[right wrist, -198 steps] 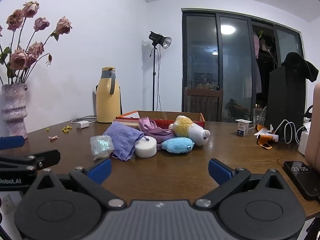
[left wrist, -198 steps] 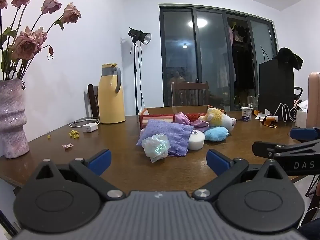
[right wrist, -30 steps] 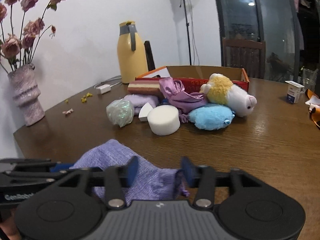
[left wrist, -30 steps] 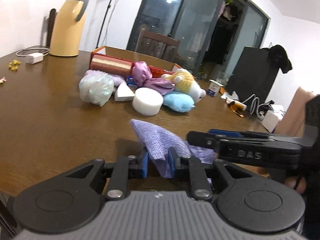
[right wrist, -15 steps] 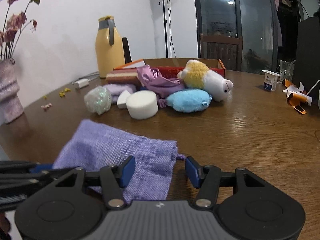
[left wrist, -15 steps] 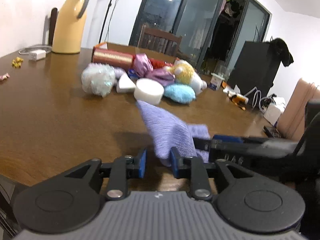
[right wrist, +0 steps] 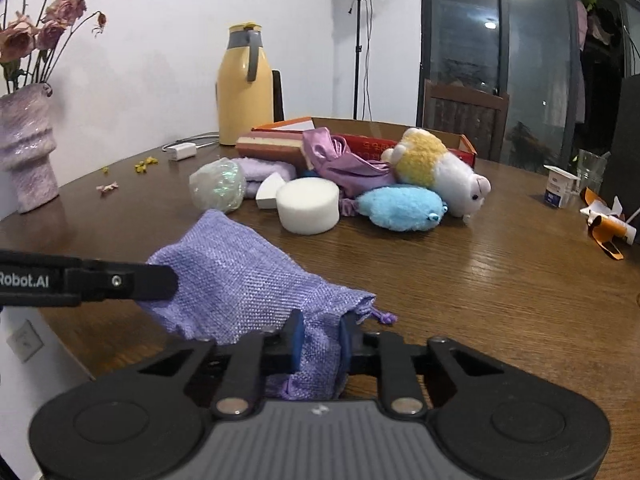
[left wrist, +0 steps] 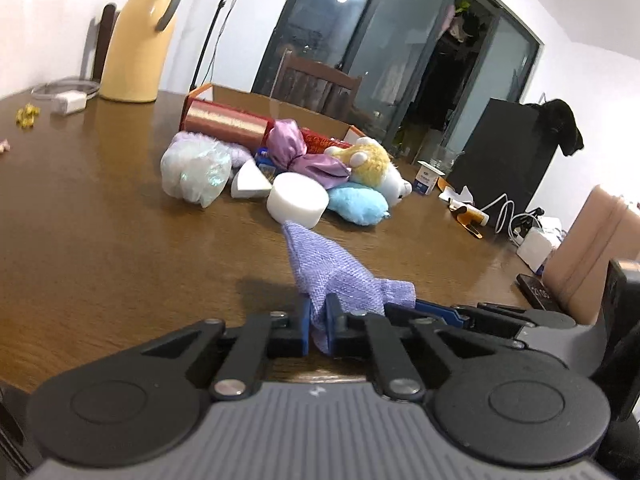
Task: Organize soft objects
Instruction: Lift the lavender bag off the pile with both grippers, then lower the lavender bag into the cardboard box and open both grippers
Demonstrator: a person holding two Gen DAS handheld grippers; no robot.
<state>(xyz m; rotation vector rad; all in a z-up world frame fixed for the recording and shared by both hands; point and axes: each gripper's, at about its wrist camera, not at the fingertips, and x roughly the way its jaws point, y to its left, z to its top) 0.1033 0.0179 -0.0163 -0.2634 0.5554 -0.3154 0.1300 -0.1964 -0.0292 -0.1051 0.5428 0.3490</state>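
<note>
At the near edge of the wooden table (right wrist: 500, 264), the left gripper (left wrist: 318, 330) pinches one corner of the lilac woven pouch (right wrist: 240, 284), its jaws clamped tight on the cloth. To its right, the right gripper (right wrist: 320, 342) is closing on the pouch's gathered mouth, fabric bunched between the pads. Farther back lies a pile: white foam puck (right wrist: 308, 206), blue plush (right wrist: 400, 208), cardboard box (right wrist: 384, 128).

Two black handheld grippers with blue finger pads

The left gripper (left wrist: 318, 330) and right gripper (right wrist: 320, 344) share a ribbed grey body, black linkage arms, silver pivot screws and round black discs either side of the body; white "Robot.AI" lettering marks the left one's arm.
</note>
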